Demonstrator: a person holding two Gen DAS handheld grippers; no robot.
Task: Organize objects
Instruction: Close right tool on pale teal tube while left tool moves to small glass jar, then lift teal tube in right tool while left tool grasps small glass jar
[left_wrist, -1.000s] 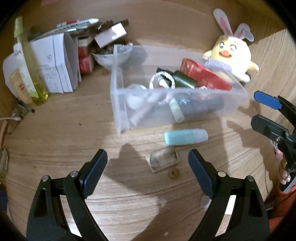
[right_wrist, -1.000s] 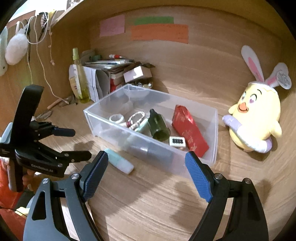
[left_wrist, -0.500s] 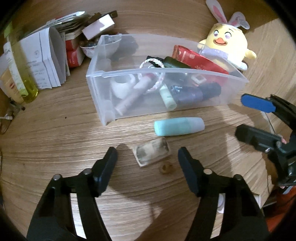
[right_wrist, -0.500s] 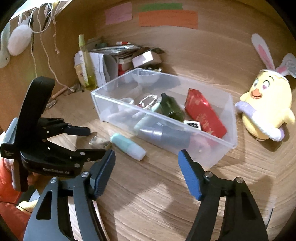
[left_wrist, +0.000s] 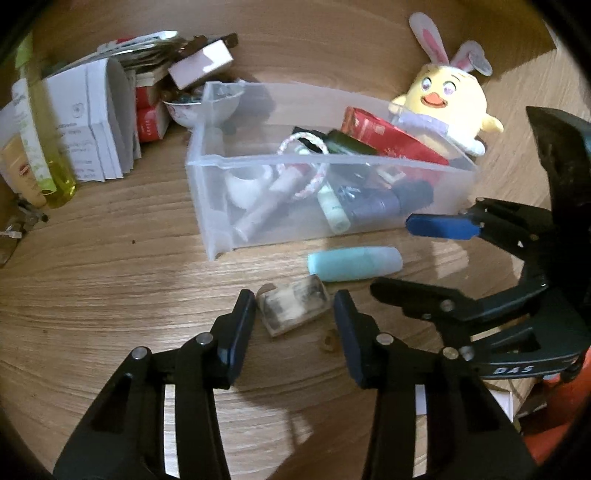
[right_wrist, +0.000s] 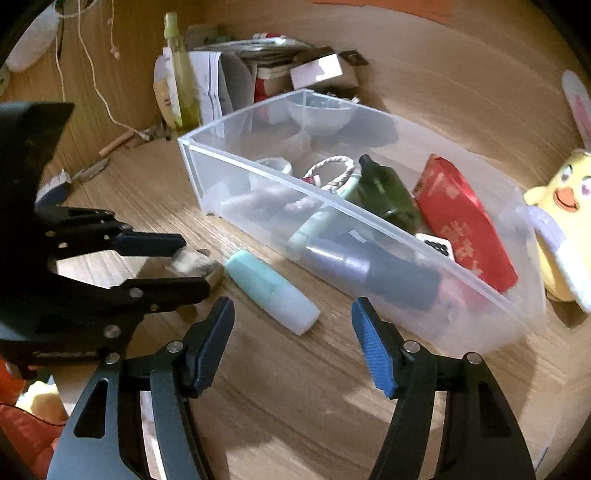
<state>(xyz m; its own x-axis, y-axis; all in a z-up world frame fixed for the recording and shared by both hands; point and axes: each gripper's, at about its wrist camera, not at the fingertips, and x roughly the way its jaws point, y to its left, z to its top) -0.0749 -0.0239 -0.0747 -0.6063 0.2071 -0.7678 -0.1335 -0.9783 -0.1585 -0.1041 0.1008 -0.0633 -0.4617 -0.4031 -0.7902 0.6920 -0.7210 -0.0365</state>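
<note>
Left gripper (left_wrist: 295, 317) jaws closing round vial (left_wrist: 293, 307) | bin (left_wrist: 325, 158): red packet (left_wrist: 391, 136)

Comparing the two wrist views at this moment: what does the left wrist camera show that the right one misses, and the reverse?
Left wrist only: the whole yellow chick plush with both rabbit ears, and a dark knot in the wood.

Right wrist only: hanging white cords on the left wall and an orange paper strip at the top edge.

Both: the clear bin, mint tube, the small clear block between the left gripper jaws, and the right gripper.
</note>
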